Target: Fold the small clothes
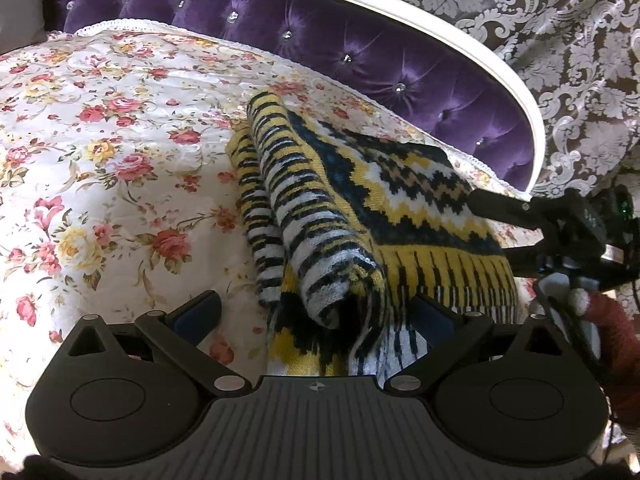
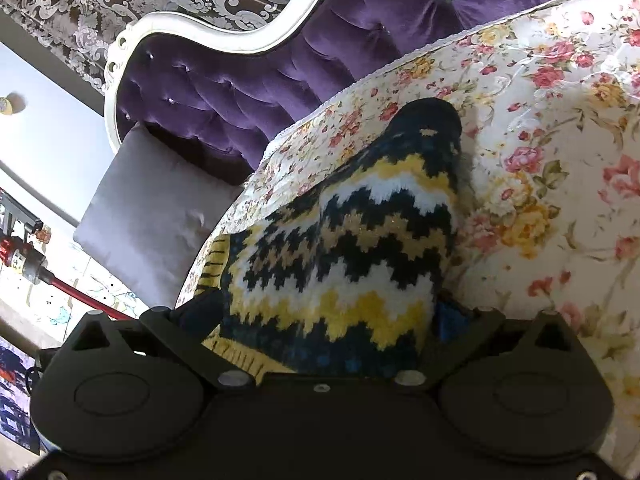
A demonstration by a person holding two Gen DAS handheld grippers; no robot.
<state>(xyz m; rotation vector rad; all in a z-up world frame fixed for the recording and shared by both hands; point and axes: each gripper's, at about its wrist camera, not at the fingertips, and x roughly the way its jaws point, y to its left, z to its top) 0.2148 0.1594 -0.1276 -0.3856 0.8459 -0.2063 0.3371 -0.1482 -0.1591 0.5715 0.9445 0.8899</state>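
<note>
A yellow, black and white patterned knit sweater (image 1: pixel 360 216) lies partly folded on a floral bedspread (image 1: pixel 100 140). The left gripper (image 1: pixel 316 312) has its fingers spread around a rolled fold. The right gripper (image 2: pixel 328 312) is likewise spread around the sweater's edge. No writing is legible.

sweater (image 1: pixel 360 200): yellow, black, white and dark blue knit; zigzag bands, striped sleeves
bedspread (image 1: pixel 100 140): white, pink and yellow roses, green leaves
headboard (image 1: pixel 360 52): purple tufted velvet, white frame
wall (image 1: pixel 560 40): brown with silver-white damask
pillow (image 2: pixel 148 216): grey-lilac
grippers: black, blue pads (image 1: pixel 196 316)
</note>
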